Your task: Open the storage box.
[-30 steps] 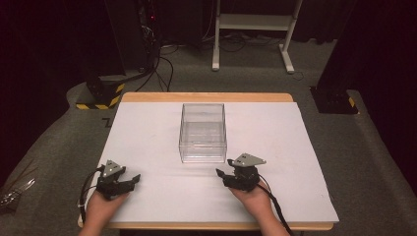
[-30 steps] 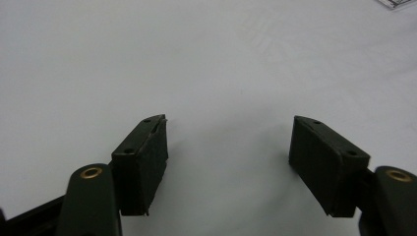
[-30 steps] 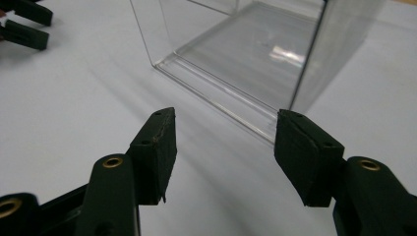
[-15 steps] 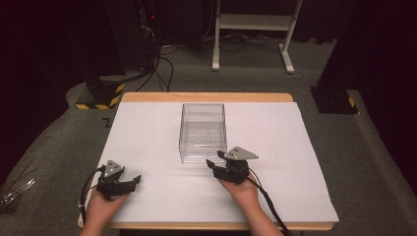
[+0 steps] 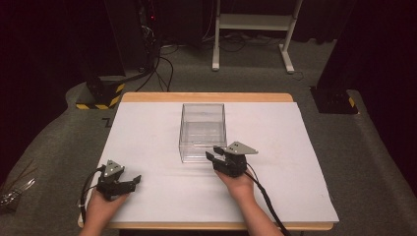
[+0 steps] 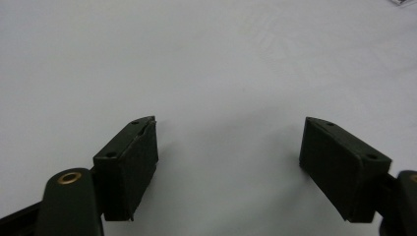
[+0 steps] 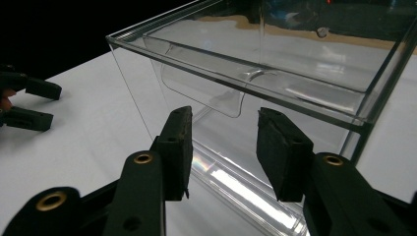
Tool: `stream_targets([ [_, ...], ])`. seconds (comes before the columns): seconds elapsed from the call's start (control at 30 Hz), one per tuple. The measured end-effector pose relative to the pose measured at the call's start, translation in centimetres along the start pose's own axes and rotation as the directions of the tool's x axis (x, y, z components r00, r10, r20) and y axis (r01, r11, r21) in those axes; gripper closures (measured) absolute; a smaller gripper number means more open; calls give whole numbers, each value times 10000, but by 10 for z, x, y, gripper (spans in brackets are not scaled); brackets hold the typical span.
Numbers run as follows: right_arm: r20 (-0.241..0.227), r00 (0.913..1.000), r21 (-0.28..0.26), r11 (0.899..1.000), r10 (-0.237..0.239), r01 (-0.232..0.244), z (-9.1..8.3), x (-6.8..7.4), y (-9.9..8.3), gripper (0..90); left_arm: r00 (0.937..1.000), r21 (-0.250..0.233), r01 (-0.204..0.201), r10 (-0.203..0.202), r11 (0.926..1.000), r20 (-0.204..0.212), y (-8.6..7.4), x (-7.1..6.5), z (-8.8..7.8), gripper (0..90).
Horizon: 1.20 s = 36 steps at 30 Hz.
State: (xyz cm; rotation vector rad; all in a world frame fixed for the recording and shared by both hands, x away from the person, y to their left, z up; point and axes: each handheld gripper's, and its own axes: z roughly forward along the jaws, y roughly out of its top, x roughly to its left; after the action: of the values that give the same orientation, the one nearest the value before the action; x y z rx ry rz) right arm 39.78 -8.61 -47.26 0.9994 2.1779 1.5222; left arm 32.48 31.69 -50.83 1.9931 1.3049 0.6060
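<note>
- The step in hand looks like the approach: the right gripper [image 5: 219,158] sits at the near wall of the clear box [image 5: 202,132], which stands at the middle of the tabletop [image 5: 147,123].
- Its jaws have just been closing and stand part open around the box's moulded pull tab [image 7: 206,88]; whether the pads touch it I cannot tell.
- Next move calls for closing squarely on that tab.
- The left gripper [image 5: 129,183] rests near the front-left edge; its jaws have just been opening and stand wide, empty.
- White sheet over wood; dark room, grey carpet.

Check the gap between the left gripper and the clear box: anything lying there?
Nothing: in the high view, only bare white table cover separates the left gripper from the clear box.
</note>
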Motion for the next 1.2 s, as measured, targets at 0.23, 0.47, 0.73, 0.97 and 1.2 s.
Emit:
stream_targets([
  [0.23, -366, 9992, -183, 9997, 146, -153, 4, -4, 1, 606, 10000, 6, 5, -5, 10000, 20, 0, 0, 0, 223],
  [0.47, -464, 9989, -174, 9998, -55, 47, 8, -3, 4, 682, 10000, 14, 39, -39, 10000, 76, 0, 0, 0, 220],
  [0.73, -810, 9967, -127, 9999, -58, 48, 7, -8, 4, 759, 9999, 12, 27, -27, 10000, 104, 0, 1, 0, 216],
  [0.97, -1078, 9938, -8, 9996, -288, 289, 3, -8, 3, 780, 9999, 11, 25, -25, 10000, 104, 0, 1, 0, 215],
  [1.2, -1190, 9923, 2, 9994, -349, 351, -4, -4, -1, 787, 9999, 10, 24, -24, 10000, 102, 0, 0, 0, 215],
])
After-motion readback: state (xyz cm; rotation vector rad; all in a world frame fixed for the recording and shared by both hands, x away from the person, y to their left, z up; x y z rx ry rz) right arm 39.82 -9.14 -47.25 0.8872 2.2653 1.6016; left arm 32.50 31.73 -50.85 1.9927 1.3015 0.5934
